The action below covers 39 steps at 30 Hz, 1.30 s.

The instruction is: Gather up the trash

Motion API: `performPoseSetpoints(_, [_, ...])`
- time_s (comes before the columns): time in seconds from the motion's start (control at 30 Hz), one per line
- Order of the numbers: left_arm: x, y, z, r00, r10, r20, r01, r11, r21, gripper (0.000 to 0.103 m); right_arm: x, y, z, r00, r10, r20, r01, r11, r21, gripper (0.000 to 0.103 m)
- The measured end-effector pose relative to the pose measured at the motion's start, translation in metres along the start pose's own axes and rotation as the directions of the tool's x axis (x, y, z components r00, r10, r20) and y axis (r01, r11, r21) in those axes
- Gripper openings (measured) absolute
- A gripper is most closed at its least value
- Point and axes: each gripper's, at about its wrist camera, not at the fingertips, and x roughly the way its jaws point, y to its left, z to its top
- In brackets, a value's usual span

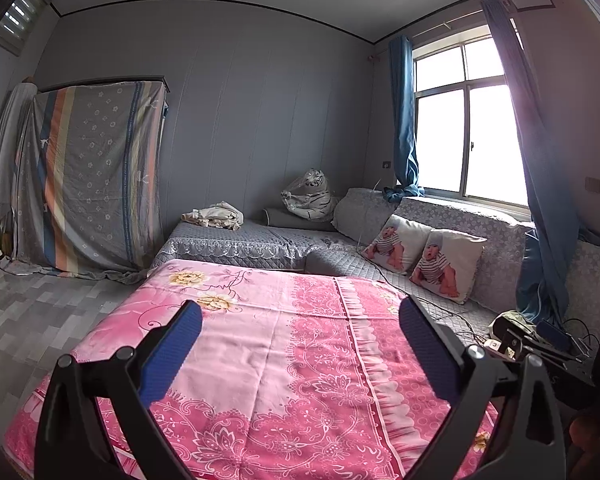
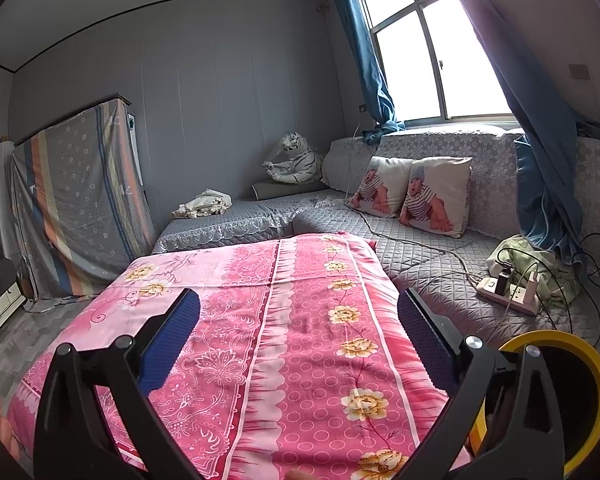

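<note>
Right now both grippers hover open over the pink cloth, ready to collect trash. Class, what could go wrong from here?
1. No trash shows on the pink cloth, so the open right gripper or left gripper might pinch the fabric instead.
2. Cables run from the power strip across the grey sofa; a sweep to the right could snag them.
3. The yellow bin sits partly behind the right gripper, so a drop could miss it.

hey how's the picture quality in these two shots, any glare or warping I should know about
Left wrist view: the window is blown out white, with purple flare over the right curtain; the far wall bows from the fisheye, corners vignetted black. Right wrist view: the same window is overexposed and the ceiling line curves. The pink bedspread stays evenly lit and sharp in both.
</note>
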Motion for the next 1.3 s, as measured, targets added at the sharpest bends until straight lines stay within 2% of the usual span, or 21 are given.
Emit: performPoseSetpoints(1.3, [0.0041,-0.0025,-0.0019,1.0,-0.023,-0.015,0.023,1.0,0.0,0.095,0.0047,-0.0035,-0.0042,1.0,0.002,-0.023,-0.002,1.0,0.007,0.094])
